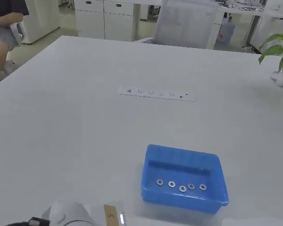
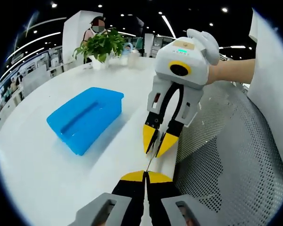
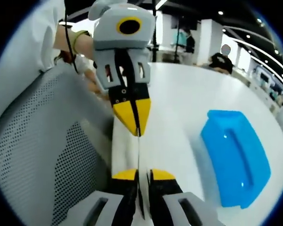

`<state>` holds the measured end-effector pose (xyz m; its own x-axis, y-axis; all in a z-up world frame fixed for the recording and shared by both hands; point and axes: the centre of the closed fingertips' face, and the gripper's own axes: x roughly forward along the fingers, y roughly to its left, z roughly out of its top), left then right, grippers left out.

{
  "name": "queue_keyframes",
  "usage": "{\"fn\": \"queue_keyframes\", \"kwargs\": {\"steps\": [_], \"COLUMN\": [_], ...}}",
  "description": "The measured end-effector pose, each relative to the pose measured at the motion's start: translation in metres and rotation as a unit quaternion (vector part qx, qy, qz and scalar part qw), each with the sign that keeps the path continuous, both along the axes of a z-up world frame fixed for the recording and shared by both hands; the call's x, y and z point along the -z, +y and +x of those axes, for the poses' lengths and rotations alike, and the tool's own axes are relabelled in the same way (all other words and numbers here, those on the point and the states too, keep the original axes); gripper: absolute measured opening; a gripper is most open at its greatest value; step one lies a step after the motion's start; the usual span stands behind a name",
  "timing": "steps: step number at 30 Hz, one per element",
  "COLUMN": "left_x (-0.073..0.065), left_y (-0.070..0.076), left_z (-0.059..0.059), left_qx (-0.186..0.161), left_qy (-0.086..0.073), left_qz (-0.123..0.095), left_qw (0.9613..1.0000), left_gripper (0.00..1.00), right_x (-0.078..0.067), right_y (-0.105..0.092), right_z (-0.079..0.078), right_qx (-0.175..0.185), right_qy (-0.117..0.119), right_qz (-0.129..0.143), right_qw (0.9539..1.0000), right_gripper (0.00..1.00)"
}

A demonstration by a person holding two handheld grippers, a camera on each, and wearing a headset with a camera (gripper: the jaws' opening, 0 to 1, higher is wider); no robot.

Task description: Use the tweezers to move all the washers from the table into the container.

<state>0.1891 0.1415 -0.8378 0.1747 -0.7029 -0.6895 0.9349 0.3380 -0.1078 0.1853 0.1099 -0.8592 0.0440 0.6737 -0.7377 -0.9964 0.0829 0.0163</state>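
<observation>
Left gripper (image 2: pixel 146 176): jaws pinched right together, yellow tips touching, clamped on one end of the tweezers (image 2: pixel 152 162).
Right gripper (image 3: pixel 138 176): jaws narrow, facing the left gripper tip to tip, with the other end of the tweezers between them; judged to be gripped there too.
Tweezers: thin metal strip bridging the two grippers, held over the near edge of the table (image 1: pixel 85 132).
Washers (image 1: pixel 182 188): five, lying in a row on the floor of the container (image 1: pixel 181 151), well apart from both grippers.
Container: blue open plastic bin on the table, ahead and left of the left gripper, ahead and right of the right gripper.
Handling, washers: judged light, flat, hard and slick; likely to skate or flip if pushed. Best pinched across the ring, one tweezer tip through the hole.
Handling, tweezers: springy and slim, prone to twist in the jaws; best held mid-length and squeezed gently.
Around: power strip (image 1: pixel 158 93) set in the table beyond the container; plant (image 2: pixel 101 44) farther off.
In the way: mesh chair back (image 2: pixel 226 155) just beside both grippers, a likely snag for the tweezers.
Progress: judged close to finished.
</observation>
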Motion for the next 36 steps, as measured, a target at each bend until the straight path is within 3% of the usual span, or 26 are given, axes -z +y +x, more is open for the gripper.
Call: {"fn": "queue_keyframes", "kwargs": {"steps": [10,14,20,23,28,31,34,36], "left_x": [0.010,0.009,0.006,0.004,0.004,-0.004,-0.017,-0.023], "left_y": [0.002,0.000,-0.001,-0.001,0.004,0.002,-0.001,-0.001], "left_z": [0.007,0.007,0.005,0.006,0.007,0.008,0.012,0.017], "left_qx": [0.001,-0.005,-0.012,-0.025,-0.043,-0.072,-0.105,-0.123], "left_qy": [0.011,0.013,0.013,0.020,0.026,0.047,0.069,0.074], "left_qz": [0.020,0.016,0.001,-0.013,-0.020,-0.053,-0.100,-0.119], "left_qw": [0.9997,0.9998,0.9998,0.9994,0.9985,0.9949,0.9871,0.9824], "left_gripper": [0.00,0.00,0.00,0.00,0.00,0.00,0.00,0.00], "right_x": [0.003,0.003,0.004,0.005,0.005,0.006,0.005,0.002], "right_y": [-0.011,-0.013,-0.012,-0.012,-0.010,-0.009,-0.006,-0.003], "right_z": [0.000,0.001,0.002,0.008,0.018,0.023,0.023,0.021], "right_qx": [0.007,0.006,-0.029,-0.068,-0.098,-0.098,-0.089,-0.072], "right_qy": [-0.014,-0.020,-0.048,-0.079,-0.100,-0.099,-0.095,-0.085], "right_qz": [-0.015,-0.020,-0.036,-0.060,-0.074,-0.075,-0.067,-0.046], "right_qw": [0.9998,0.9996,0.9978,0.9927,0.9874,0.9875,0.9893,0.9927], "right_gripper": [0.03,0.03,0.03,0.03,0.03,0.03,0.03,0.03]}}
